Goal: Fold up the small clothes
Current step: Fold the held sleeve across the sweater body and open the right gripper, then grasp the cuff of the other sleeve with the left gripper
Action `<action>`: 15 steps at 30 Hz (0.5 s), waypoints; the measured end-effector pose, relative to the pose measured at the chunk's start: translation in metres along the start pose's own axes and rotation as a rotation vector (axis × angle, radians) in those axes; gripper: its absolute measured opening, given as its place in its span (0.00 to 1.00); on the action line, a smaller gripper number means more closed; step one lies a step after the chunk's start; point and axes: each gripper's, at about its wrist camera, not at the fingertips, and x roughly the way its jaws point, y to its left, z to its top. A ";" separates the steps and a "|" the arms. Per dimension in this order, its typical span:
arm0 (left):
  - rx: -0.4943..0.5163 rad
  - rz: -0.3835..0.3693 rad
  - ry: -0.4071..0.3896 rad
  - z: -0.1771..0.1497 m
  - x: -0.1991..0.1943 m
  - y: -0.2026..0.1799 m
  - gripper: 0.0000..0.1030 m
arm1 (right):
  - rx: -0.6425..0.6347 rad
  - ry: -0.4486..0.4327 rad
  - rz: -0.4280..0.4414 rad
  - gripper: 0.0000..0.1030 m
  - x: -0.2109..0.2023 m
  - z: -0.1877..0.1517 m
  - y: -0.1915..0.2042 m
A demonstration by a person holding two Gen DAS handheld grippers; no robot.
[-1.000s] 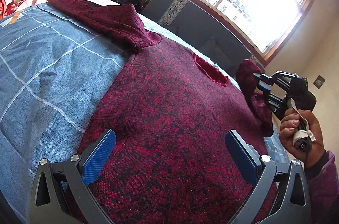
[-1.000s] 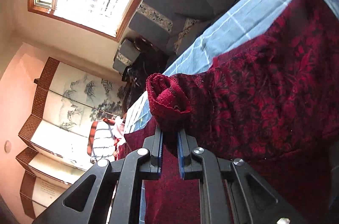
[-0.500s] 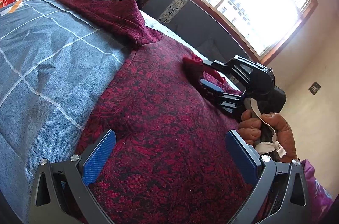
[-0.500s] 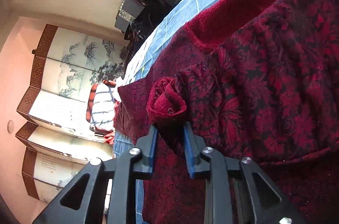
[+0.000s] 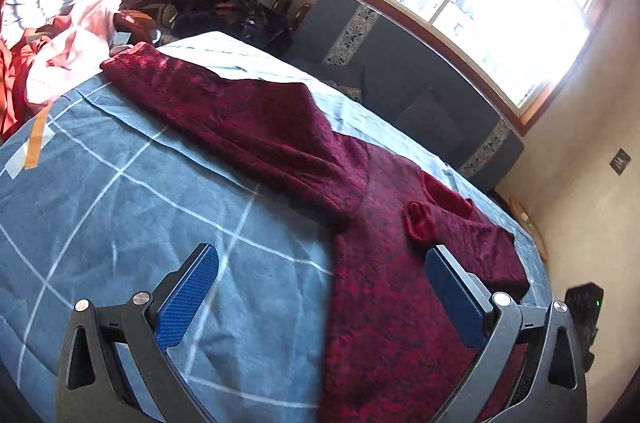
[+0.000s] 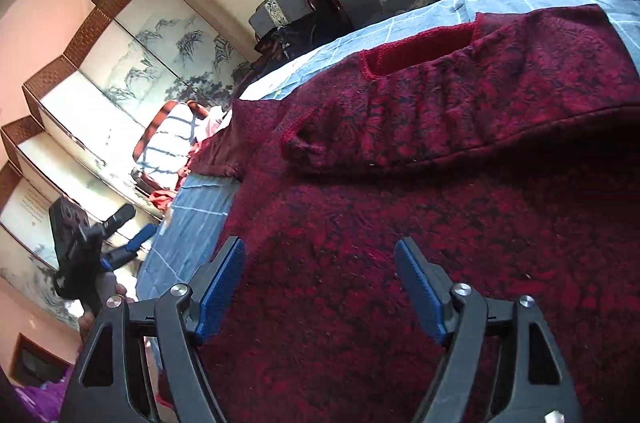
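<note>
A dark red patterned sweater [image 5: 384, 303] lies flat on a blue checked bed cover [image 5: 120, 223]. One sleeve [image 5: 240, 111] stretches out to the far left. The other sleeve [image 6: 440, 111] is folded across the chest, its cuff [image 5: 418, 223] resting below the neckline [image 6: 416, 51]. My left gripper [image 5: 320, 287] is open over the sweater's side edge, holding nothing; it also shows as the left gripper [image 6: 134, 229] in a hand. My right gripper [image 6: 320, 283] hovers over the sweater's body, its jaws opening with nothing between them.
A heap of orange and pink clothes [image 5: 48, 55] lies at the bed's far corner. Dark cushions [image 5: 400, 83] line the wall under the window, with a dark bag [image 5: 232, 11] beside them. A painted folding screen [image 6: 120, 63] stands behind. A black object [image 5: 584, 307] sits on the floor.
The right gripper carried the sleeve cuff across the chest, let it go and drew back with its jaws widening. The left gripper shifted sideways toward the bed cover; the right gripper left its view.
</note>
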 end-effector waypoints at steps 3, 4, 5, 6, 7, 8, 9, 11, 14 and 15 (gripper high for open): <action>-0.122 -0.008 0.027 0.026 0.019 0.045 0.99 | 0.004 -0.001 -0.013 0.73 -0.004 -0.006 -0.008; -0.167 -0.021 0.034 0.034 0.026 0.060 0.99 | 0.013 0.003 -0.009 0.73 -0.003 -0.007 -0.011; -0.208 -0.039 0.038 0.042 0.032 0.074 0.99 | 0.023 0.010 -0.005 0.73 -0.001 -0.008 -0.013; -0.238 -0.046 0.042 0.050 0.038 0.087 0.99 | 0.034 0.017 -0.004 0.73 0.002 -0.010 -0.016; -0.262 -0.048 0.044 0.058 0.044 0.099 0.99 | 0.046 0.028 -0.003 0.73 0.006 -0.012 -0.020; -0.282 -0.053 0.049 0.067 0.050 0.110 0.99 | 0.053 0.028 0.007 0.73 0.006 -0.014 -0.022; -0.296 -0.060 0.061 0.076 0.056 0.121 0.99 | 0.049 0.015 0.012 0.73 0.003 -0.014 -0.022; -0.337 -0.075 0.098 0.092 0.070 0.142 0.99 | 0.058 0.005 0.022 0.74 0.001 -0.016 -0.025; -0.499 -0.138 0.083 0.104 0.082 0.180 0.97 | 0.085 -0.006 0.042 0.74 -0.001 -0.017 -0.031; -0.527 -0.142 0.057 0.108 0.080 0.187 0.97 | 0.091 -0.013 0.044 0.74 -0.002 -0.016 -0.032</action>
